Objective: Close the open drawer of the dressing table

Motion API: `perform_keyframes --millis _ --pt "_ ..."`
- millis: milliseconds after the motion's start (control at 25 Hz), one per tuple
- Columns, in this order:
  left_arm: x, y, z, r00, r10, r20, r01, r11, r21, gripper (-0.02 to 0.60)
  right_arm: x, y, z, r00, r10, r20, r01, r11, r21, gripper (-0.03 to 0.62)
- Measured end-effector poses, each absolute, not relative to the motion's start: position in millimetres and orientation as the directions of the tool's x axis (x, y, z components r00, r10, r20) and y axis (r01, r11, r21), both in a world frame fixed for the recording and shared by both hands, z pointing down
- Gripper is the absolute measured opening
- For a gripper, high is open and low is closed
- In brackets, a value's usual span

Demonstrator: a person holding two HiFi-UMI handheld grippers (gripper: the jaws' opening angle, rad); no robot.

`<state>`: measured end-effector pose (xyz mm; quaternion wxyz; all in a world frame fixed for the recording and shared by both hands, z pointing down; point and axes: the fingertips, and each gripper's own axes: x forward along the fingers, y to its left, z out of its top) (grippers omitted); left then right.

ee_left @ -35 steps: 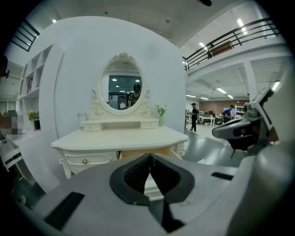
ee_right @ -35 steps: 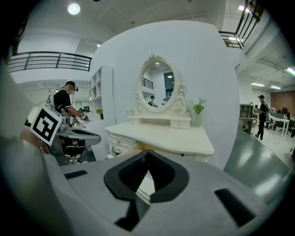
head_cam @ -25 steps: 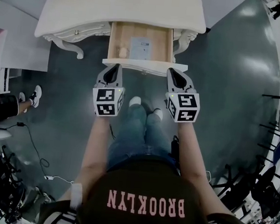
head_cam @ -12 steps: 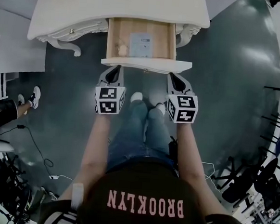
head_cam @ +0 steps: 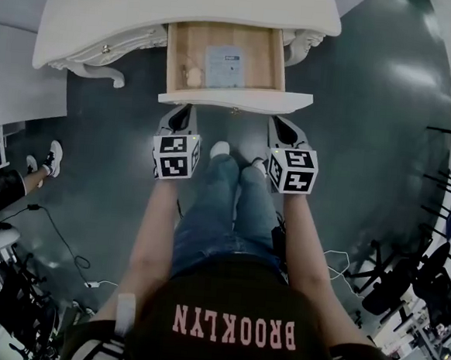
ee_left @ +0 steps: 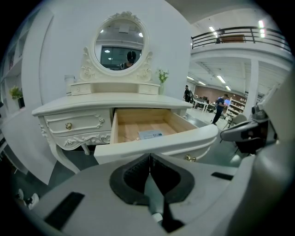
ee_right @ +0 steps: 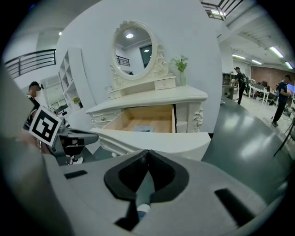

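Note:
The white dressing table (head_cam: 184,9) stands at the top of the head view, and its drawer front (head_cam: 236,99) is pulled well out. The wooden inside holds a white card (head_cam: 223,65) and a small pale object (head_cam: 193,76). My left gripper (head_cam: 186,108) is shut and empty, its tip right at the left part of the drawer front. My right gripper (head_cam: 277,120) is also shut and empty, close to the right part. The left gripper view has the drawer front (ee_left: 156,144) just past the closed gripper (ee_left: 150,156). The right gripper view shows the drawer front (ee_right: 152,140) beyond the closed gripper (ee_right: 147,152).
My legs and white shoes (head_cam: 220,148) stand under the drawer front. An oval mirror (ee_left: 120,44) and a small plant (ee_left: 162,75) sit on the table top. Another person's shoes (head_cam: 52,156) and cables (head_cam: 57,240) lie at the left; black chairs (head_cam: 404,282) stand at the right.
The head view has shifted a little, so the table sits slightly higher and further left. Both grippers stay shut just in front of the drawer front, and the drawer is still out.

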<state>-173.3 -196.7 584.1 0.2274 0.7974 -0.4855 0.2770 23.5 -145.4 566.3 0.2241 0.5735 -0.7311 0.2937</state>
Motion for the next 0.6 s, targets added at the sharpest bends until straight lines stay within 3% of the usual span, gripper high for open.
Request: perform_keyframes --millis 600 --pt "-173.7 -207.1 600.0 0.391 -0.619 0.681 -0.889 -0.445 0.105 0.005 30.9 -155.0 595.7 -0.194 -0.667 0.720 -0.980 0.103 -0.169 -0.002"
